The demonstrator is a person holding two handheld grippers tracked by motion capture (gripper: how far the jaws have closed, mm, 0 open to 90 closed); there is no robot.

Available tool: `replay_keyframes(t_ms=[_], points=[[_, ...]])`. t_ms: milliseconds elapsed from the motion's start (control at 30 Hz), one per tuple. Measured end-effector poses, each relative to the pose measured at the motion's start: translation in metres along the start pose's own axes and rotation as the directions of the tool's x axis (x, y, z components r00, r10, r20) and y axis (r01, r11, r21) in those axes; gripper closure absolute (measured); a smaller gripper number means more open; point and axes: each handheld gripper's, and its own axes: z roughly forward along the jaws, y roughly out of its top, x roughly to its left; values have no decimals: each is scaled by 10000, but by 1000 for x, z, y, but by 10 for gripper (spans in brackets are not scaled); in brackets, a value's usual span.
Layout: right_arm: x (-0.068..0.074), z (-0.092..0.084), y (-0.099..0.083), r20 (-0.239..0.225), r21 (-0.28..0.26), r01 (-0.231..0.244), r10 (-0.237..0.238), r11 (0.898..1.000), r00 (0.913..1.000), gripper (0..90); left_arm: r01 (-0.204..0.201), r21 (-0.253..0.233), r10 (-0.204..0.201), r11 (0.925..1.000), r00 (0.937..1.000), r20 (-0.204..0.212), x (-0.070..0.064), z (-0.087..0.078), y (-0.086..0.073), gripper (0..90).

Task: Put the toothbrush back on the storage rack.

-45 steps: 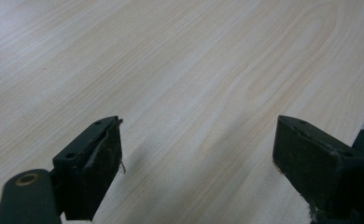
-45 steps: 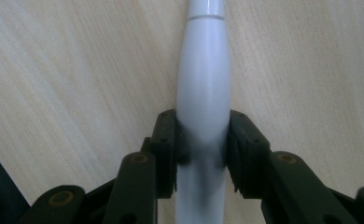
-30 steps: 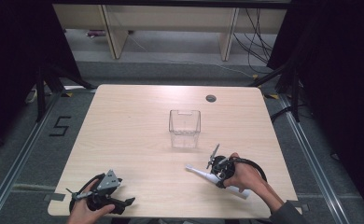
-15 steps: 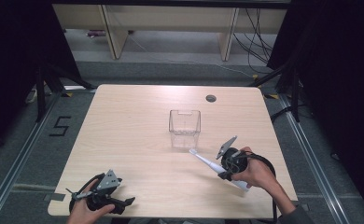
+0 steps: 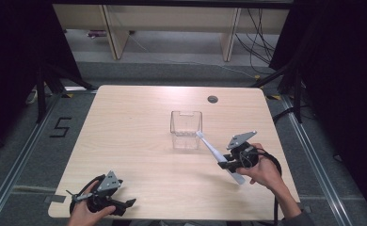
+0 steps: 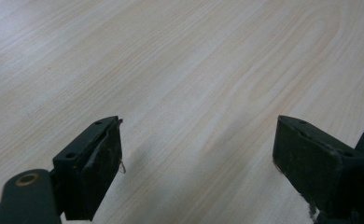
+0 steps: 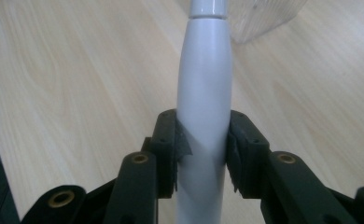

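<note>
High view frames were taken looking down on a pale wooden table point(image 5: 139, 141), near the middle of which a clear plastic container point(image 5: 186, 128) stood upright. At the right, the right gripper point(image 5: 228, 165) was held in a person's hand point(image 5: 265, 173) above the tabletop, just beside the container's near right corner, and it was clamped on a white electric toothbrush point(image 5: 213, 151). The toothbrush was held by its thick handle, tilted, with its slim neck pointed up and left toward the container; its head was seen at the container's near right rim, though whether the two touched could not be told. In the right gripper view, the handle point(image 7: 203, 107) was seen pressed between the two black jaws, whose pads were closed against both of its sides, and part of the container's clear wall point(image 7: 264, 16) was visible beyond it. At the lower left of the high view, the left gripper point(image 5: 125, 203) was held low at the table's near edge by the other hand point(image 5: 85, 214), well apart from the container. In the left gripper view, its jaws were seen spread wide with nothing but bare wood point(image 6: 194, 79) between them.
</note>
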Motion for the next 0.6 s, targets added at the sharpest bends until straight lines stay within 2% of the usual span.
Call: replay_keyframes(t_ms=[33,67,133,167,200,267,333,400,433,500,533,567,600], points=[[0,-1,0,33,-82,-177,178,9998,9998,669,-6,23,6,10000,10000,-18,0,0,0,153],[-1,1,1,10,-483,-41,41,9988,10000,669,-6,23,6,10000,10000,-18,0,0,0,153],[-3,-1,1,-81,-545,-86,82,9985,9999,669,-1,-9,1,10000,10000,65,0,-1,1,153],[-3,0,2,3,-741,-276,277,9969,9996,669,36,-56,-36,10000,10000,89,0,-1,1,153],[-5,2,4,-53,-1207,-186,180,9925,9998,669,48,-66,-47,10000,10000,86,-1,-1,1,153],[-5,0,5,26,-1102,-258,262,9936,9997,669,71,-66,-71,10000,9999,76,0,-1,1,153],[-5,1,7,15,-1443,-273,278,9892,9996,669,66,-97,-66,9999,10000,70,0,-1,0,153],[-5,0,9,-38,-1486,-408,407,9881,9992,669,75,-129,-74,9999,10000,37,0,-1,0,153],[-5,2,10,24,-1719,-404,414,9843,9991,669,70,-126,-70,9999,10000,26,0,-1,0,153],[-7,0,11,-42,-1671,-365,363,9853,9993,669,73,-130,-73,9999,10000,19,0,-1,1,153],[-7,2,12,-38,-1984,-313,312,9796,9995,669,147,-158,-146,9998,9999,42,0,-1,0,153],[-7,-1,13,-91,-1761,-537,529,9829,9986,669,146,-158,-146,9998,9999,40,0,-1,0,152],[-10,-1,15,-100,-1970,-348,335,9798,9994,669,205,-199,-204,9996,9998,90,0,-1,0,152]])
